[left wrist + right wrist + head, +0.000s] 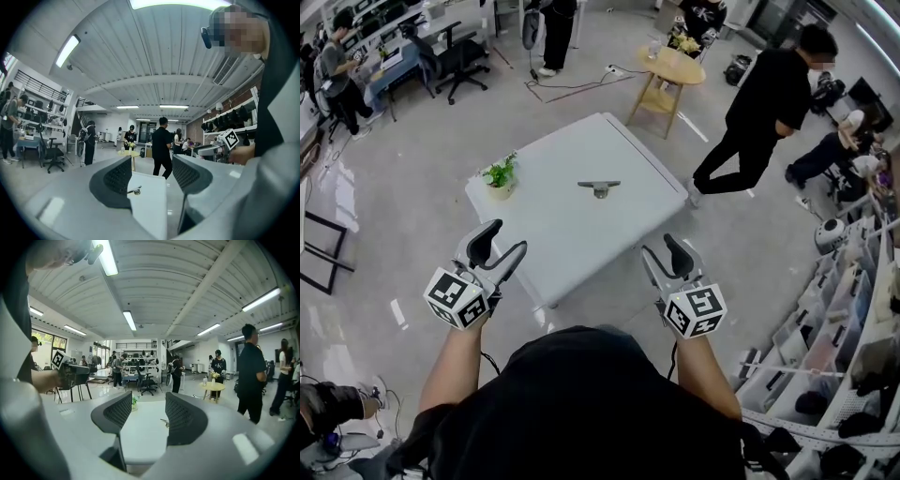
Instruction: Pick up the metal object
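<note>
Metal object: a small grey piece with a flat bar on top, the metal object (599, 187) lies alone on the counter (581, 239), a little far of its middle and touched by nothing.
Counter: white and square, set cornerwise to the head view, with bare floor on every side.
Plant: a small potted plant (500, 175) stands near the counter's left corner, well apart from the metal object.
Left hand-held gripper: the left hand-held gripper (506, 238) hangs off the counter's near left edge, short of the top. Its jaws stand wide with nothing between the pads; in its own view the metal object shows far off through the gap.
Right hand-held gripper: the right hand-held gripper (661, 246) hangs off the near right edge, about level with the left one. Its jaws stand wide and empty, well apart from the metal object.
Round table: a wooden round table (680, 66) with a few small items stands on the far side of the counter.
Person: a person (769, 103) in black strides past on the far right.
Shelves: crowded shelves (853, 309) run along the right edge.
</note>
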Available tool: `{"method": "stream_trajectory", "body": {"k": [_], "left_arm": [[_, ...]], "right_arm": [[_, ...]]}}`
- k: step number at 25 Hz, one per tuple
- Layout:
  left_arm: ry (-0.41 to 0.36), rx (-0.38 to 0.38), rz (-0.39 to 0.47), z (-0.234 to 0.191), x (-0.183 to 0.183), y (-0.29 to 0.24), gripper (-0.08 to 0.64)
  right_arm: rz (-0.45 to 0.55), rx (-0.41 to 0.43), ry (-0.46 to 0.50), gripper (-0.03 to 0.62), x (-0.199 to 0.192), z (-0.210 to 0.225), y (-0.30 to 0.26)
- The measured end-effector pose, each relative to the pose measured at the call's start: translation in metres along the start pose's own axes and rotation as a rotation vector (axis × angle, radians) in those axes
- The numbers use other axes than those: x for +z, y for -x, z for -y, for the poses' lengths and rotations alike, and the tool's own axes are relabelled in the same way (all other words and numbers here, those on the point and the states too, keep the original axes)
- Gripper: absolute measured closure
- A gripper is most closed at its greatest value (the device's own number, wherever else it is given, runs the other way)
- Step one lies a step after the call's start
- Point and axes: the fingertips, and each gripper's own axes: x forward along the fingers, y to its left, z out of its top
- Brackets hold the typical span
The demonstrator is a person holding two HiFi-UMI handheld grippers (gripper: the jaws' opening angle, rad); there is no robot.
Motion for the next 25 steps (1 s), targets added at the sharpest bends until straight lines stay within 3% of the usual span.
{"method": "stream_trajectory", "body": {"k": [12,25], "left_arm": [[-0.009,0.042,-0.010,-0.018,-0.003,0.005,0.169],[-0.005,0.058,-0.030,-0.045,-0.004,-0.037,0.169]], "right_arm": [[0.008,0.025,0.010,0.354,0.001,0.006,-0.024],[-0.004,0.033,0.009,0.354,0.004,0.048,-0.067]]}}
